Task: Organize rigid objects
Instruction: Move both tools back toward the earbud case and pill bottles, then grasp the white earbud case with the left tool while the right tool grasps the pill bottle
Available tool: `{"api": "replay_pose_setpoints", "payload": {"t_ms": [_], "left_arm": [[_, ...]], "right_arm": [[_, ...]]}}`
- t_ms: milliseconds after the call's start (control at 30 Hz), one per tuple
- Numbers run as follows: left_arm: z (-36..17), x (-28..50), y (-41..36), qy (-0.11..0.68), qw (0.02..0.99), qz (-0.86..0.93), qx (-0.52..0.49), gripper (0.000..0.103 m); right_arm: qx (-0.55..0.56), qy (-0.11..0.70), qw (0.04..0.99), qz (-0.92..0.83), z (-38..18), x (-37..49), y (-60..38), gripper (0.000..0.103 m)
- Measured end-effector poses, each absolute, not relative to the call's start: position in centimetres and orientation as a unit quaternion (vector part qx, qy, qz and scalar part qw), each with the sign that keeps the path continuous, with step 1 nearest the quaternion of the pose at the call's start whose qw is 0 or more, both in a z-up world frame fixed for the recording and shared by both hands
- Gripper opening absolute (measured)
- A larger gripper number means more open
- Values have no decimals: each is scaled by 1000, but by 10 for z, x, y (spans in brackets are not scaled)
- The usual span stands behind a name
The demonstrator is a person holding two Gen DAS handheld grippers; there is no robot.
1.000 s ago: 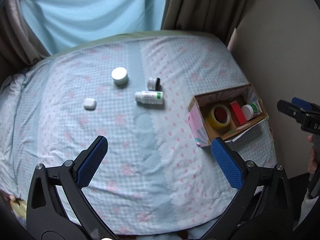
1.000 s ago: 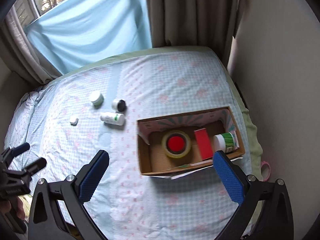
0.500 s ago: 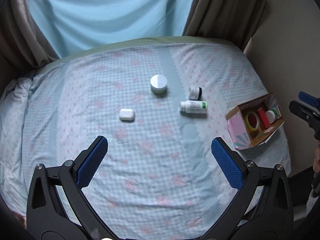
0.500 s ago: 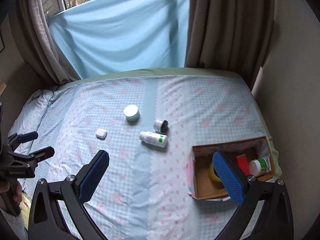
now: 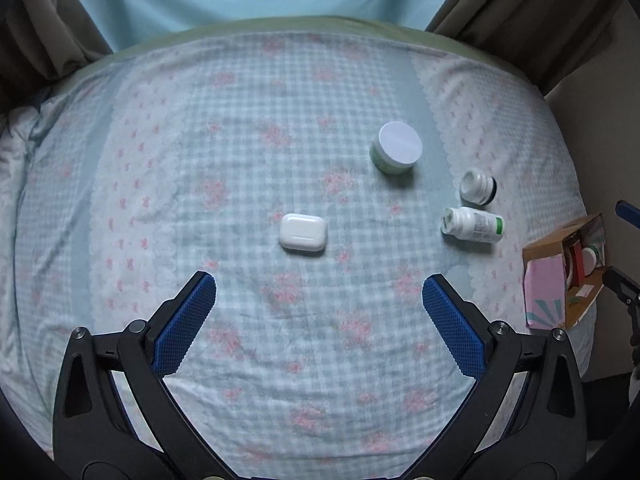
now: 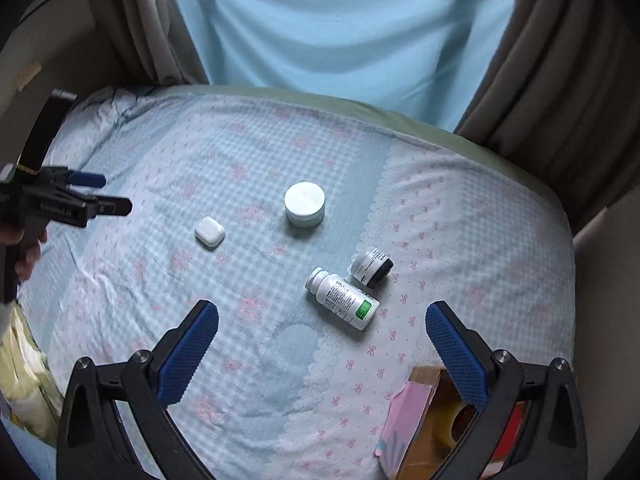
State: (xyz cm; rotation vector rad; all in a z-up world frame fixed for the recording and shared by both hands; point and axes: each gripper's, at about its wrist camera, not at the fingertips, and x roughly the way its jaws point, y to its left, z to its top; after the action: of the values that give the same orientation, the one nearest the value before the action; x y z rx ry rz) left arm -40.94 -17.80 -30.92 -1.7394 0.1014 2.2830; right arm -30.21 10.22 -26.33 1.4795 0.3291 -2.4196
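On the checked bedspread lie a white earbud case, a round white-lidded jar, a small black-capped jar on its side and a white pill bottle with a green label, also lying down. My left gripper is open, hovering just short of the earbud case. My right gripper is open above the pill bottle. A cardboard box at the bed's right edge holds a tape roll, a red item and a small bottle.
Light blue curtain and grey drapes hang behind the bed. A wall runs along the bed's right side. A person's hand holds the left gripper at the left edge of the right wrist view.
Both grippers swung left, away from the box and toward the loose items. The earbud case now sits centred ahead of the left gripper; the pill bottle lies between the right gripper's fingers in view.
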Motion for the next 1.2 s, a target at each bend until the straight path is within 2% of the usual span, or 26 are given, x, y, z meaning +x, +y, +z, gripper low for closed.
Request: {"api": "replay_pose_setpoints", "payload": {"t_ms": [133, 200, 367, 400, 467, 567, 667, 867, 967, 1067, 1133, 1167, 1200], "left_arm": [[-367, -440, -170, 39, 127, 763, -633, 103], [-393, -451, -165, 41, 123, 750, -649, 102], [-446, -470, -155, 53, 119, 720, -682, 98], [-456, -473, -151, 60, 118, 714, -687, 96], [-468, -475, -147, 72, 116, 709, -692, 96], [-484, -478, -143, 78, 113, 702, -699, 95], [-493, -480, -141, 80, 109, 697, -704, 87], [-503, -480, -137, 90, 99, 693, -708, 83], [-505, -481, -134, 94, 96, 693, -708, 82], [-506, -480, -132, 94, 94, 693, -709, 80], [-503, -478, -131, 92, 94, 696, -706, 69], [-501, -478, -130, 94, 96, 697, -704, 60], [-500, -477, -129, 97, 97, 698, -703, 58]], "right_arm": [[537, 180, 186, -803, -312, -331, 99, 103], [548, 207, 208, -783, -335, -342, 97, 97], [580, 263, 242, -732, -395, -364, 94, 95], [584, 272, 247, -724, -403, -367, 93, 91], [594, 294, 259, -703, -424, -372, 90, 85], [596, 329, 271, -681, -442, -374, 87, 85], [593, 357, 281, -665, -458, -373, 84, 84], [587, 388, 293, -647, -474, -371, 80, 84], [601, 386, 296, -634, -484, -374, 79, 69], [606, 390, 296, -626, -491, -375, 78, 62], [607, 391, 295, -626, -491, -376, 77, 59], [607, 390, 292, -628, -490, -377, 77, 54], [607, 390, 289, -629, -490, -379, 77, 51]]}}
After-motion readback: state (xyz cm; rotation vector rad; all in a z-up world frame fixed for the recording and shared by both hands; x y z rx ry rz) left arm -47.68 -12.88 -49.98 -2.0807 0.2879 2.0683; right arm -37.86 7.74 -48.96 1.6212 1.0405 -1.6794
